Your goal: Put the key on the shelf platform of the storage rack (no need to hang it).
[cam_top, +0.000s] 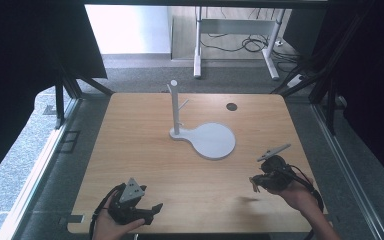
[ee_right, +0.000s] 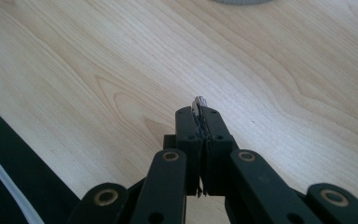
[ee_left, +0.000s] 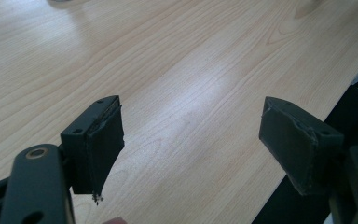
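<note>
A pale grey stand (cam_top: 212, 140) with a round base and an upright pole (cam_top: 175, 107) with short pegs sits mid-table. My right gripper (cam_top: 254, 182) hovers above the table's right front, held in a hand. Its jaws are pressed together in the right gripper view (ee_right: 200, 112), and a small thin metallic piece (ee_right: 198, 100) pokes out at their tips; I cannot tell what it is. My left gripper (cam_top: 150, 210) rests low at the left front edge. In the left gripper view (ee_left: 191, 140) its pads (ee_left: 103, 140) stand wide apart with bare wood between them.
The wooden table (cam_top: 145, 150) has a dark round hole (cam_top: 232, 106) at the back right. Black frame bars and curtains flank both sides. A white desk frame and cables (cam_top: 250, 45) stand on the floor beyond the far edge.
</note>
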Tool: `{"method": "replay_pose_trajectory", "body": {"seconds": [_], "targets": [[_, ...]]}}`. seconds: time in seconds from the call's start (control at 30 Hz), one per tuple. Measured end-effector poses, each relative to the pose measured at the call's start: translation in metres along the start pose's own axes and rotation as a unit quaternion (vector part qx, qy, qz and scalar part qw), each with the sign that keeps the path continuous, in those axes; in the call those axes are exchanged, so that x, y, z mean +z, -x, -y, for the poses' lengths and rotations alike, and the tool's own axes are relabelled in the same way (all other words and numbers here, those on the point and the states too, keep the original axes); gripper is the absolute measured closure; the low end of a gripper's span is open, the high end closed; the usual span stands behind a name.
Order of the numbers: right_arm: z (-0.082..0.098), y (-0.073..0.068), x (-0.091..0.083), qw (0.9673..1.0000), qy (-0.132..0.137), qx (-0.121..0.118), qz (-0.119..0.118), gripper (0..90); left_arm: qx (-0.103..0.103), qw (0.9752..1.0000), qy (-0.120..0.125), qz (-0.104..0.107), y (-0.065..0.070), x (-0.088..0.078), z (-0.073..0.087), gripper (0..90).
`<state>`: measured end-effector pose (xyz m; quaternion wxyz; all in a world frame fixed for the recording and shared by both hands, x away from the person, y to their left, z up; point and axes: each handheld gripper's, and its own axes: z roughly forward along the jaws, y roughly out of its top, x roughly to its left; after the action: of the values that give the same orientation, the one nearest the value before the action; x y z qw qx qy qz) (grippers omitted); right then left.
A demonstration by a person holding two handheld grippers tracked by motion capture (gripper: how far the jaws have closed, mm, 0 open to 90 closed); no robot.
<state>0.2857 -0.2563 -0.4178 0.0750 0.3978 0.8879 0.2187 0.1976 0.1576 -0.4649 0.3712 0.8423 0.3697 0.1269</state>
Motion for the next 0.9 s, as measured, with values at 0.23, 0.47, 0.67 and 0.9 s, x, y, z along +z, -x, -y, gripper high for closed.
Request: {"method": "replay_pose_trajectory", "body": {"seconds": [0.23, 0.47, 0.67, 0.9], "targets": [[-0.007, 0.002, -0.004, 1.0, 0.003, -0.002, 0.0, 88.2, 0.0, 1.0, 0.001, -0.001, 0.0, -0.001, 0.0, 22.3], [-0.013, 0.004, -0.008, 1.0, 0.005, -0.005, 0.0, 88.2, 0.0, 1.0, 0.0, 0.0, 0.0, -0.001, 0.0, 22.3], [-0.019, 0.006, -0.009, 1.0, 0.005, -0.005, -0.002, 88.2, 0.0, 1.0, 0.002, -0.001, -0.001, -0.002, 0.0, 22.3], [-0.029, 0.008, -0.007, 0.9999, 0.0, -0.009, -0.007, 88.2, -0.002, 1.0, 0.002, -0.002, -0.001, -0.002, 0.0, 22.3]]}}
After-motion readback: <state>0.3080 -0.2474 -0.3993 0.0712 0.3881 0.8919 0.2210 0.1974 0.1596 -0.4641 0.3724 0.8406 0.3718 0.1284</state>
